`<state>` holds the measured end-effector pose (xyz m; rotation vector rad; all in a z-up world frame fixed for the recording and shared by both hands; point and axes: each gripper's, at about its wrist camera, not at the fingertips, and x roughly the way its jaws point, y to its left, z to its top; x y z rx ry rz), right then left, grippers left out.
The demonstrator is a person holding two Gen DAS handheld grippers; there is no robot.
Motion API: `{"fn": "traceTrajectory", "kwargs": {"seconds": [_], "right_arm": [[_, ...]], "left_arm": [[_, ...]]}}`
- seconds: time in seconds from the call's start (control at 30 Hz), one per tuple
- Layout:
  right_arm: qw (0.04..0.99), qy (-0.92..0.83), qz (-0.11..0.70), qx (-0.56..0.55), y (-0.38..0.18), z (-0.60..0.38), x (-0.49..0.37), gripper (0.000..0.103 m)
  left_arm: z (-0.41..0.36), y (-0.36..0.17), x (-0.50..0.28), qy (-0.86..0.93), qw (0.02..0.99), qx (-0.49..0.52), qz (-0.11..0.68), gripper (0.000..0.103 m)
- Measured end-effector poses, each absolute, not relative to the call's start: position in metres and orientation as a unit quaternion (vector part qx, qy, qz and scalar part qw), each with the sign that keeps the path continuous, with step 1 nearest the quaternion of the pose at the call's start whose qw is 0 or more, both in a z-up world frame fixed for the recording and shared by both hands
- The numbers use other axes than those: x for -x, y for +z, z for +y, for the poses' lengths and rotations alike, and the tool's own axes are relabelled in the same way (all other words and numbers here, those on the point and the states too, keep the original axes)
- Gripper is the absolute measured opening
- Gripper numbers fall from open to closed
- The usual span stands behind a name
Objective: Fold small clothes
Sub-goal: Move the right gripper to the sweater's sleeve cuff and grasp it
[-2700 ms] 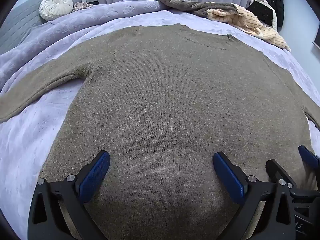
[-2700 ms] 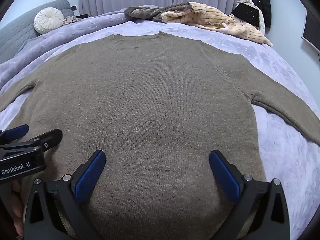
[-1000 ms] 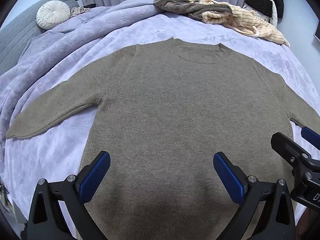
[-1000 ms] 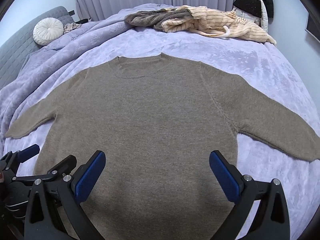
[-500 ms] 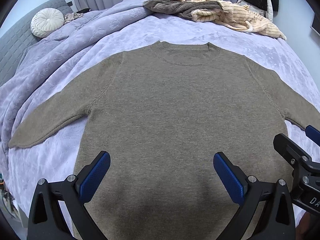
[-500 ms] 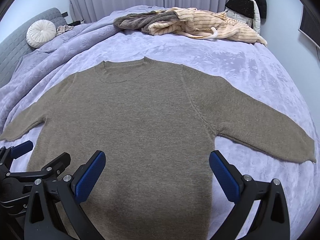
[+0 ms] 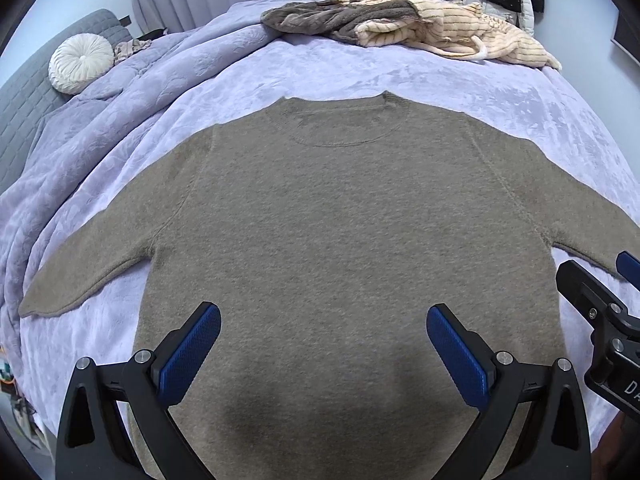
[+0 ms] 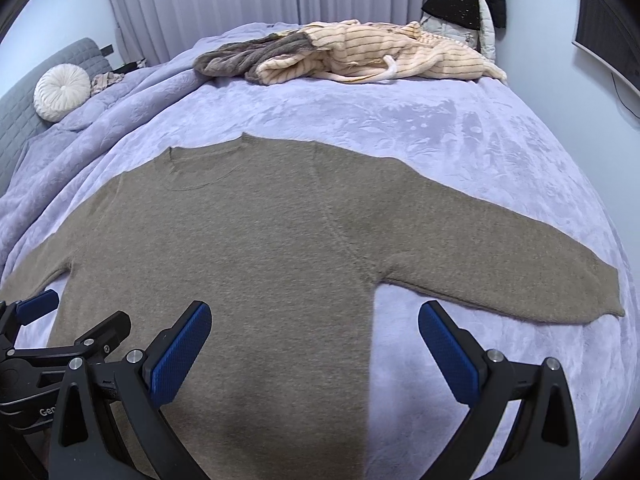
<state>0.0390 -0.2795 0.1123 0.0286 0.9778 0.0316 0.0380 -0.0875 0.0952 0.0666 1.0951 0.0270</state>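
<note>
Two grippers hang wide open and empty over a brown sweater spread flat, front up, on a lilac bedspread — no fold has yet been made. The left gripper sits over the sweater's lower body, blue pads either side of bare knit and gripping nothing. The right gripper straddles the sweater's right side edge: one pad above the body, the other above bedspread just below the right sleeve.

The sweater's long axis runs hem to collar, straight away from both sets of jaws, with the collar at the far end and the hem nearest, under the tools. Both sleeves stretch out sideways, across that axis. The right sleeve lies just ahead of the right gripper and the left sleeve off to the left of the left gripper, so each sleeve looks to belong to the arm on its own side. The likely first move is to bring a sleeve in over the body. Beyond the collar, well apart from the sweater, lies a heap of other clothes.
</note>
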Motion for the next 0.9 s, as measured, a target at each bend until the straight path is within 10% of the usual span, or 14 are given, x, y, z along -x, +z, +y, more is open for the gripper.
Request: {"fn": "traceTrajectory", "kwargs": {"seconds": [0.9], "right_arm": [[0.88, -0.108, 0.45, -0.103, 0.113, -0.437, -0.03, 0.103]], "left_arm": [[-0.246, 0.108, -0.068, -0.085, 0.852, -0.09, 0.508, 0.103]]}}
